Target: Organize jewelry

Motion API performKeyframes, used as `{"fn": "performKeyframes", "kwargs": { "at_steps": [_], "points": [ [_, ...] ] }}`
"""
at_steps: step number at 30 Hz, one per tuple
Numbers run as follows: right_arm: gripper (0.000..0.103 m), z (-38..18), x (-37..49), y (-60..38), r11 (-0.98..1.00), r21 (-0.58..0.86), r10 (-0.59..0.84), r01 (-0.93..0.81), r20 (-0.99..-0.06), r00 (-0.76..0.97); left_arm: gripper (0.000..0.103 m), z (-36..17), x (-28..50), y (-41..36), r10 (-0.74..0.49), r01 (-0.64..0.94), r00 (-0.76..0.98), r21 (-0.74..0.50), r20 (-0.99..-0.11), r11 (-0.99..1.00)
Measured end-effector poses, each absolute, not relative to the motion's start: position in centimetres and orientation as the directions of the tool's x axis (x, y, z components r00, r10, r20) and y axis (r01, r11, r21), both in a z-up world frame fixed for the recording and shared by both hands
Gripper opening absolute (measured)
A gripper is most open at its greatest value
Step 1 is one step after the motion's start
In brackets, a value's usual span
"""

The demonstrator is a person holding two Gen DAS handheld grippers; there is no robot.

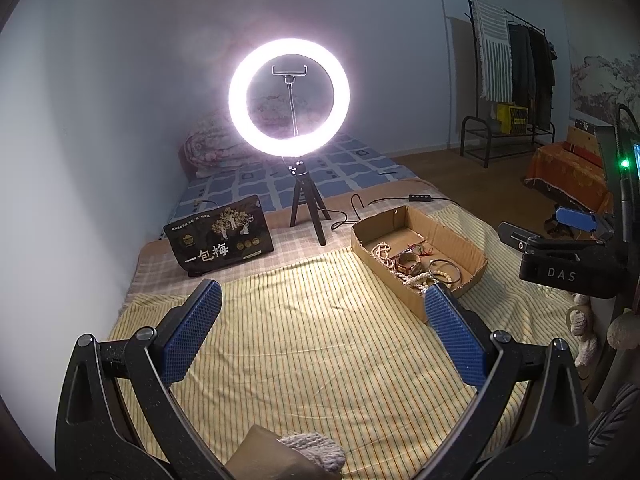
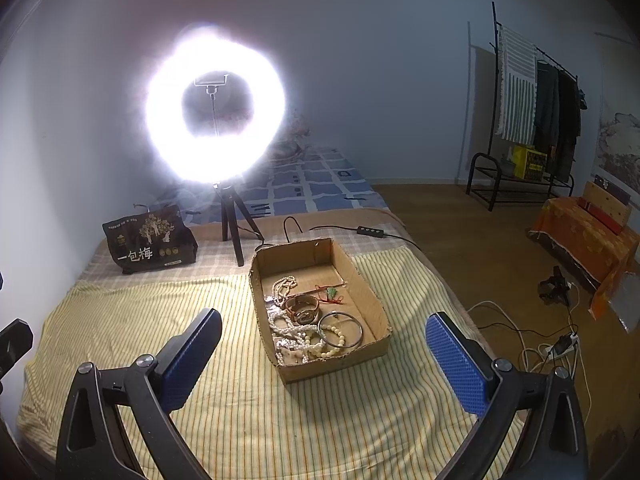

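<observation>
A shallow cardboard box (image 2: pixel 362 280) lies on the striped yellow bedspread (image 2: pixel 168 320). It holds a pile of jewelry: white bead strands (image 2: pixel 285 285), a brown leather watch (image 2: pixel 302 309), a dark metal bangle (image 2: pixel 341 330), a pale bead bracelet (image 2: pixel 332 340) and a red cord piece (image 2: pixel 330 293). The box also shows in the left wrist view (image 1: pixel 440 236). My right gripper (image 2: pixel 324 330) is open and empty, hovering just in front of the box. My left gripper (image 1: pixel 324 300) is open and empty over bare bedspread, left of the box. The right gripper's body shows in the left wrist view (image 1: pixel 568 256).
A lit ring light on a small tripod (image 2: pixel 232 224) stands behind the box. A black snack bag (image 2: pixel 150 242) sits at the back left. A cable with a switch (image 2: pixel 372 231) runs behind the box. The bed's right edge drops to a wooden floor with cords (image 2: pixel 532 344).
</observation>
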State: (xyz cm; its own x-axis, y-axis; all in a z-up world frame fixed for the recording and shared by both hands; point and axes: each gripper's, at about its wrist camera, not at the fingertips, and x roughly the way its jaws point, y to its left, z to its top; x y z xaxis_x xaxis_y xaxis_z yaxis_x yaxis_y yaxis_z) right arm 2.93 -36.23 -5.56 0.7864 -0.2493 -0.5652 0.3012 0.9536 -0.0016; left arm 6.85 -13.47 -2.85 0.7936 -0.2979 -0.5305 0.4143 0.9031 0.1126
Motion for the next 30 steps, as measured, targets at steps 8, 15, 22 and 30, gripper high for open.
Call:
{"fn": "performKeyframes", "kwargs": {
  "at_steps": [8,15,22,30],
  "points": [
    [0.103,-5.65,2.94,-36.45,0.951,0.0,-0.253,0.308,-0.569,0.783,0.103,-2.67,6.89,-13.37,-0.301,0.412,0.793,0.104,-0.529,0.905],
    [0.103,-5.66,2.98,-36.45,0.951,0.0,-0.254,0.309,-0.57,0.781,0.103,-2.13,6.9,-13.35,-0.304,0.412,0.793,0.099,-0.528,0.906],
    [0.103,-5.7,2.99,-36.59,0.949,0.003,-0.256,0.314,-0.575,0.777,0.103,-2.01,6.95,-13.43,-0.305,0.411,0.793,0.093,-0.528,0.907],
    [0.103,-5.74,2.92,-36.6,0.948,0.01,-0.254,0.318,-0.577,0.776,0.103,-1.92,6.89,-13.47,-0.303,0.409,0.794,0.094,-0.527,0.908]
  ]
}}
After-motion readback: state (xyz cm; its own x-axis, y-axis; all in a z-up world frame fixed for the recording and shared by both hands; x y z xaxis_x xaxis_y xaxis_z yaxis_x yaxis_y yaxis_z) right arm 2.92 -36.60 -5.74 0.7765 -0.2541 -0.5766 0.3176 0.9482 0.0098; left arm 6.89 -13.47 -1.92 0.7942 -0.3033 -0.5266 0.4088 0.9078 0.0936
